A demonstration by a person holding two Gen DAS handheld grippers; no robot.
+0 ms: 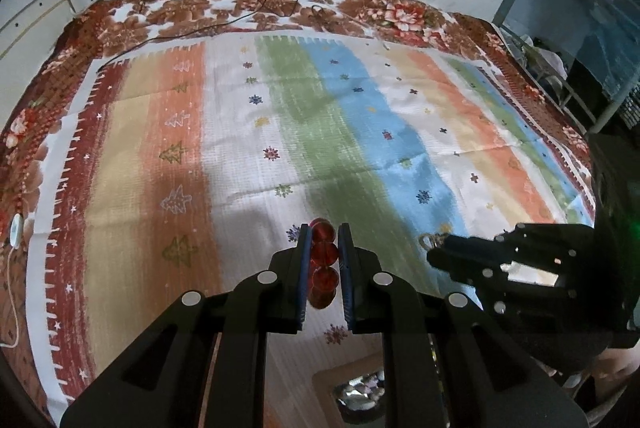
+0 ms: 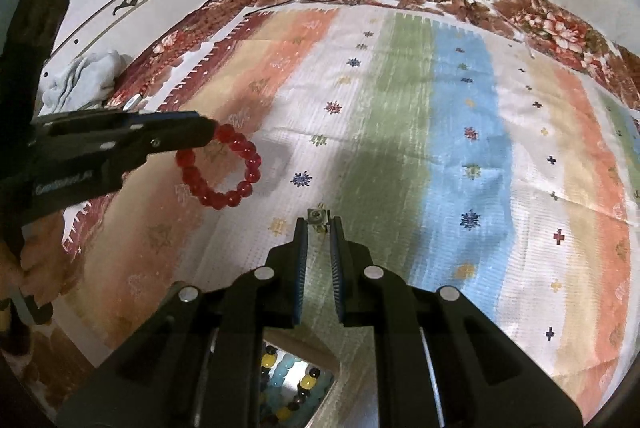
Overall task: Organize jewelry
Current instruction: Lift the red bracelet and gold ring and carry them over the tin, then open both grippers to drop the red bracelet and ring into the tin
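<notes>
Left claw [image 1: 324, 240] is clamped on the red bead bracelet [image 2: 224, 168], dangling at middle left of the right view; right claw [image 2: 319, 224] pinches a small metal charm [image 2: 317, 216]; the box [image 2: 296, 384] sits below it, nearer the right.

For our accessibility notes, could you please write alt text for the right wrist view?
The left gripper holds a red bead bracelet above a striped cloth. The right gripper pinches a small metal piece.

Dim, soft shadows, perhaps blurred, fisheye-warped edges
</notes>
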